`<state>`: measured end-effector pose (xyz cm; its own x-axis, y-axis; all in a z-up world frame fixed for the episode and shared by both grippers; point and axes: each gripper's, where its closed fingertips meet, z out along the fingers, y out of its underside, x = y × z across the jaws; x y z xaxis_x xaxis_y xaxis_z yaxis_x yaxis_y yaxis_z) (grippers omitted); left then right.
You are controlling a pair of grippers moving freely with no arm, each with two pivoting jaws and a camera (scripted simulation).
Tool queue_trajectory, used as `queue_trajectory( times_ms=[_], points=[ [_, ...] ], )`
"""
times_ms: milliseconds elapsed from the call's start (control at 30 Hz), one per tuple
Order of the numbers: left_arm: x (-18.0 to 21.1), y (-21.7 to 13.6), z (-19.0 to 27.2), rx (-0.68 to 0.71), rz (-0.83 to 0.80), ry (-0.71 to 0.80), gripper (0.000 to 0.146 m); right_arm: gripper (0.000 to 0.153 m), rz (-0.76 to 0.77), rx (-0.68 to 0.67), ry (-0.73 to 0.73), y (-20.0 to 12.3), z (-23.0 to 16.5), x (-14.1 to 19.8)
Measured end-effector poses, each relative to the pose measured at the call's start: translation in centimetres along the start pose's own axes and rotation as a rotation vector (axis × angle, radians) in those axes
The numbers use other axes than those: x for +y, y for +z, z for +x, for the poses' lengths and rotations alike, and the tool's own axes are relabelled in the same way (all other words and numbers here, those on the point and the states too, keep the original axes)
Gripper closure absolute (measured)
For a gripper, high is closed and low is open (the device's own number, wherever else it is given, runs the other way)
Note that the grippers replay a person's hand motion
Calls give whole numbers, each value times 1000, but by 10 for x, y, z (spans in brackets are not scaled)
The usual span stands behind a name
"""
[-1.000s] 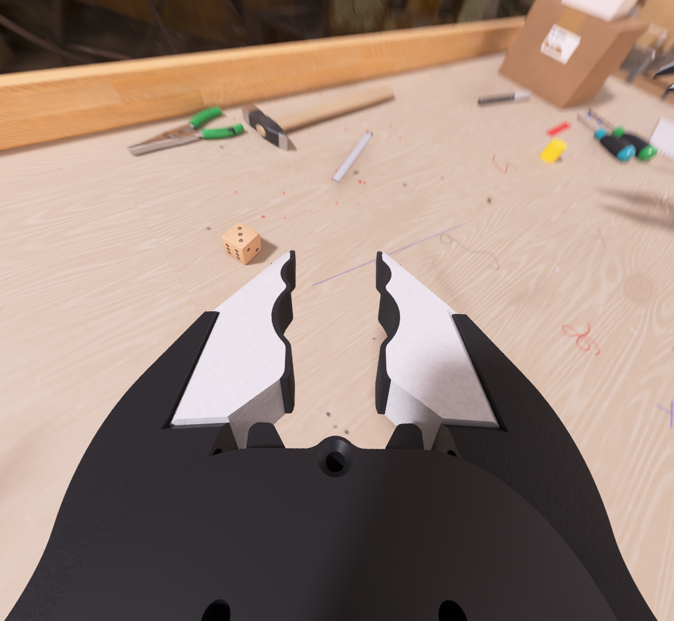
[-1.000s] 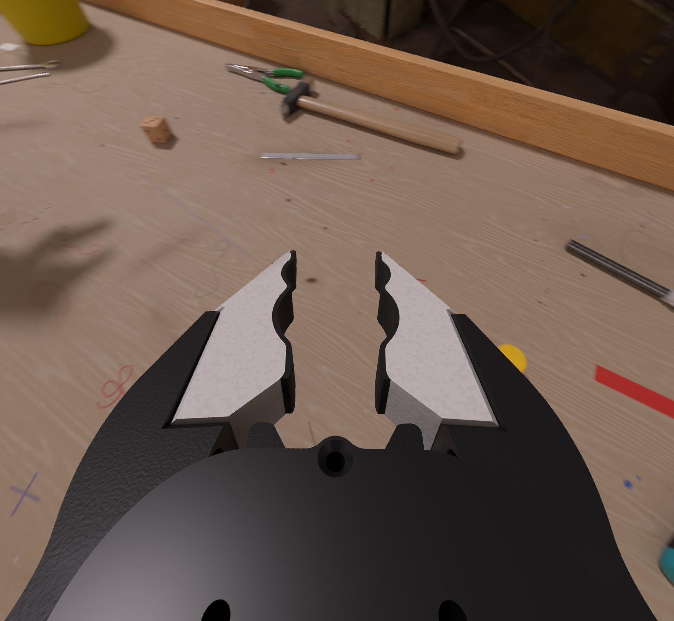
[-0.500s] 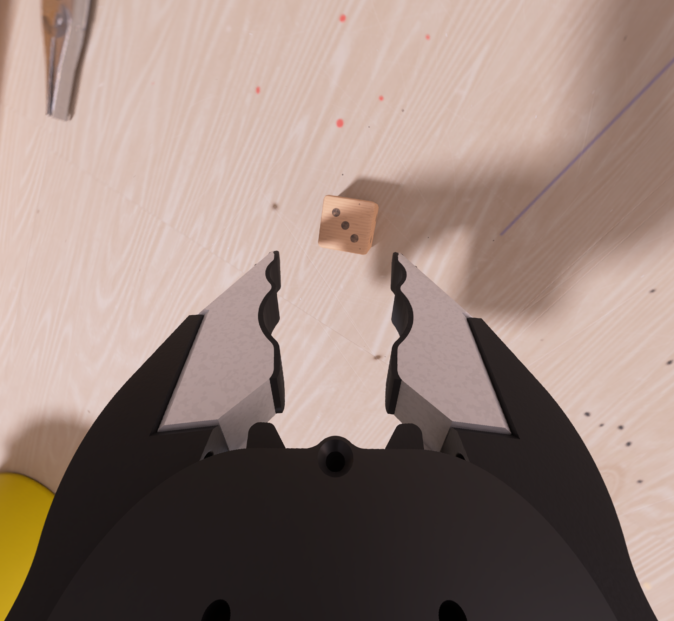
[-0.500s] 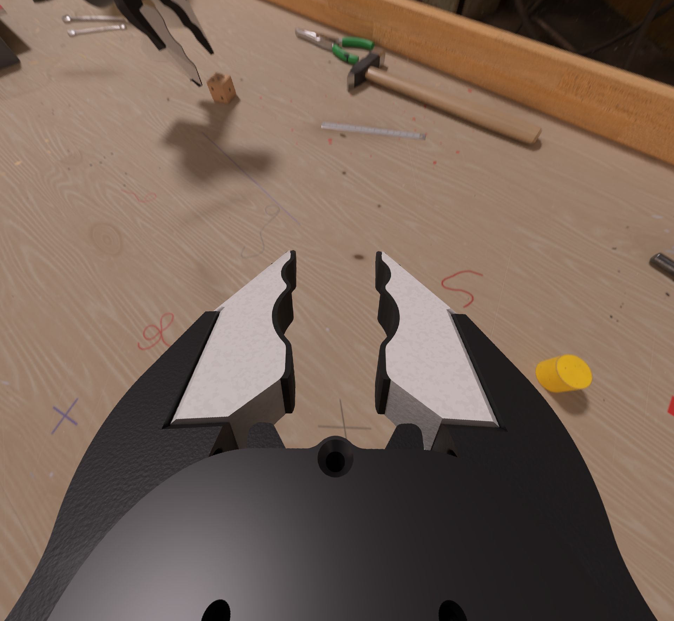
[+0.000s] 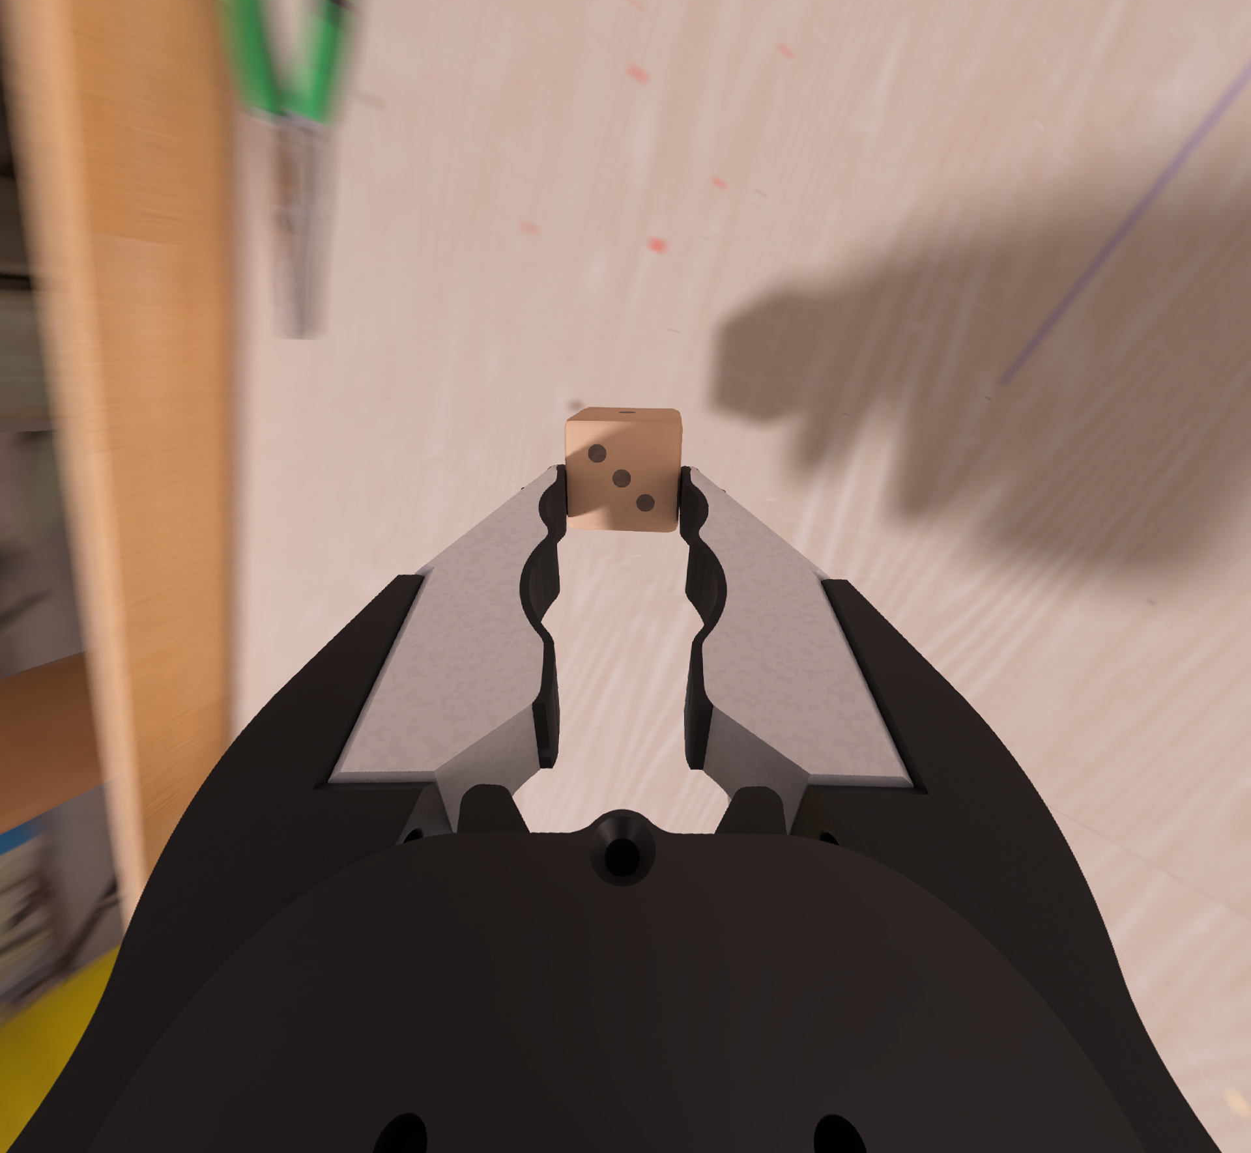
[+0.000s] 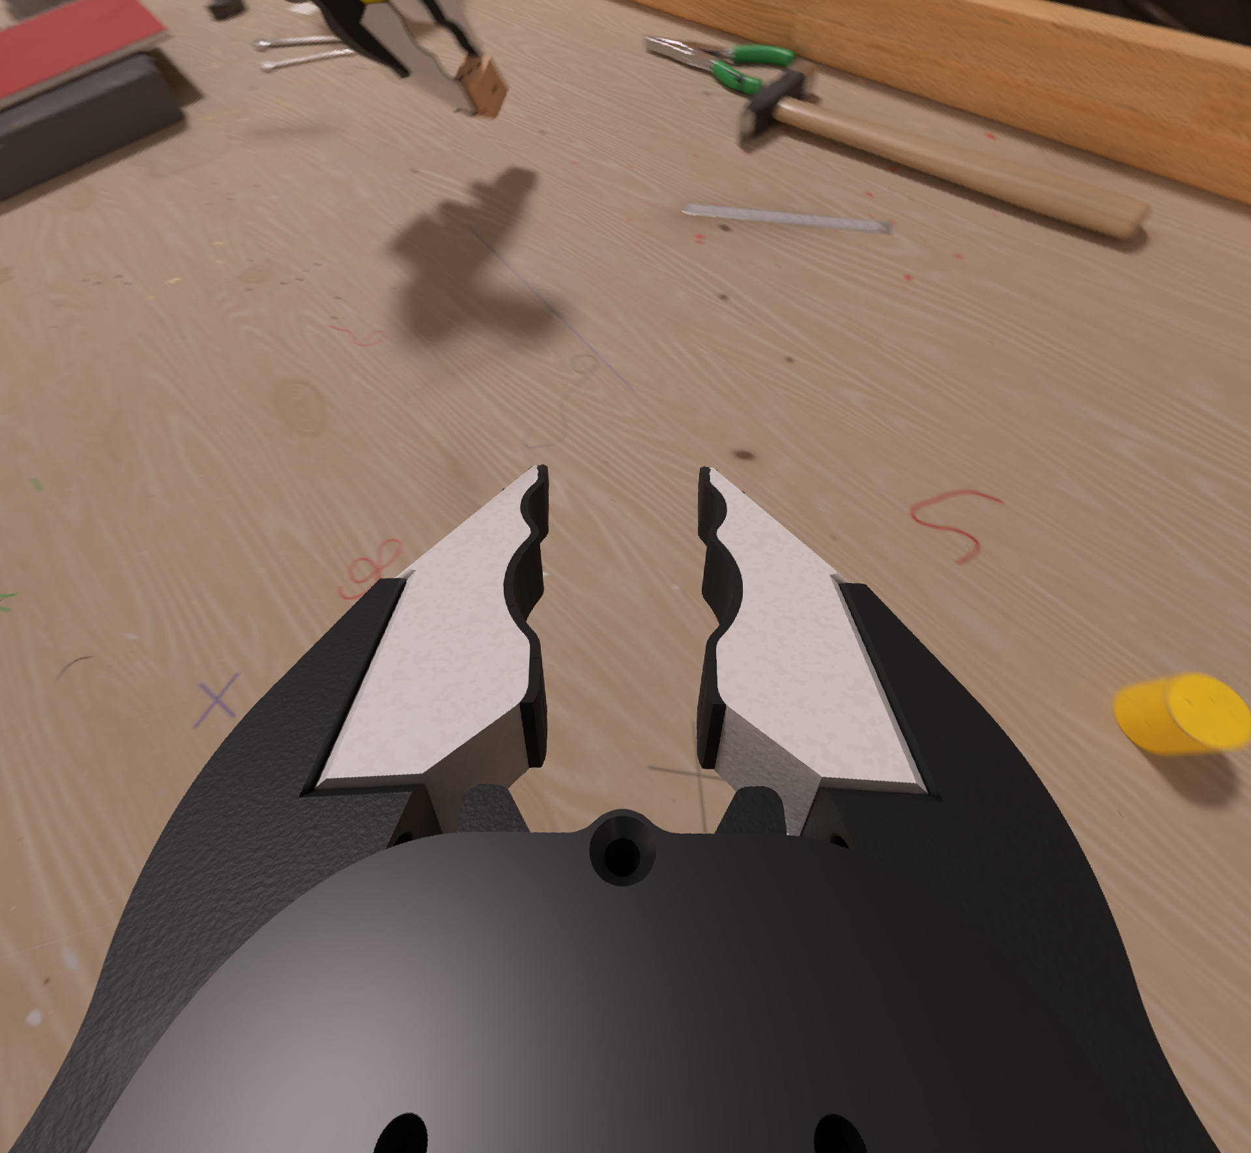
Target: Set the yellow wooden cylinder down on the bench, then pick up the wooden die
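Observation:
The wooden die point(image 5: 621, 444) is clamped between the fingertips of my left gripper point(image 5: 621, 476), its three-pip face towards the camera. In the right wrist view the left gripper point(image 6: 474, 81) holds the die point(image 6: 491, 90) above the bench point(image 6: 812, 376), and its shadow falls apart from it on the wood. The yellow wooden cylinder point(image 6: 1178, 714) lies on its side on the bench, to the right of my right gripper point(image 6: 623, 477). The right gripper is open and empty, low over the bench.
Green-handled pliers point(image 6: 731, 61), a hammer point(image 6: 948, 159) and a steel ruler point(image 6: 785, 217) lie near the raised wooden rail point(image 6: 880, 17) at the back. A red block point(image 6: 68, 44), a dark grey block point(image 6: 74, 119) and two metal pins point(image 6: 298, 51) lie at the far left.
My left gripper went from open above the die to shut on it and has lifted it off the bench. The right gripper's view has shifted, and the cylinder looks nearer.

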<state>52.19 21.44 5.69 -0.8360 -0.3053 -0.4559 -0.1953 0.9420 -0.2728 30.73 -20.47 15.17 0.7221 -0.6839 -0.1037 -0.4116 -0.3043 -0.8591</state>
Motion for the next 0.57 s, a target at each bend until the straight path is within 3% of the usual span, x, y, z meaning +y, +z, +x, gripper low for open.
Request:
queue_trajectory(
  times_ms=[67, 167, 267, 333, 433, 567],
  points=[
    [-11, -40, -19, -240, 108, -24, 113, 108, 23, -47, -30, 1, -19, -8],
    [-41, -132, -20, -545, 437, -166, 113, 108, 69, -131, -77, 5, -54, -25],
    [-75, -219, 34, -678, 792, -184, 113, 106, 135, -216, -128, 8, -98, -49],
    [-94, -258, 80, -767, 894, -116, 113, 103, 190, -267, -163, 9, -129, -68],
    [-121, -291, 147, -835, 961, -26, 113, 99, 258, -328, -198, 11, -175, -87],
    [-153, -300, 212, -839, 924, 138, 113, 95, 293, -333, -255, 20, -218, -92]
  ],
)
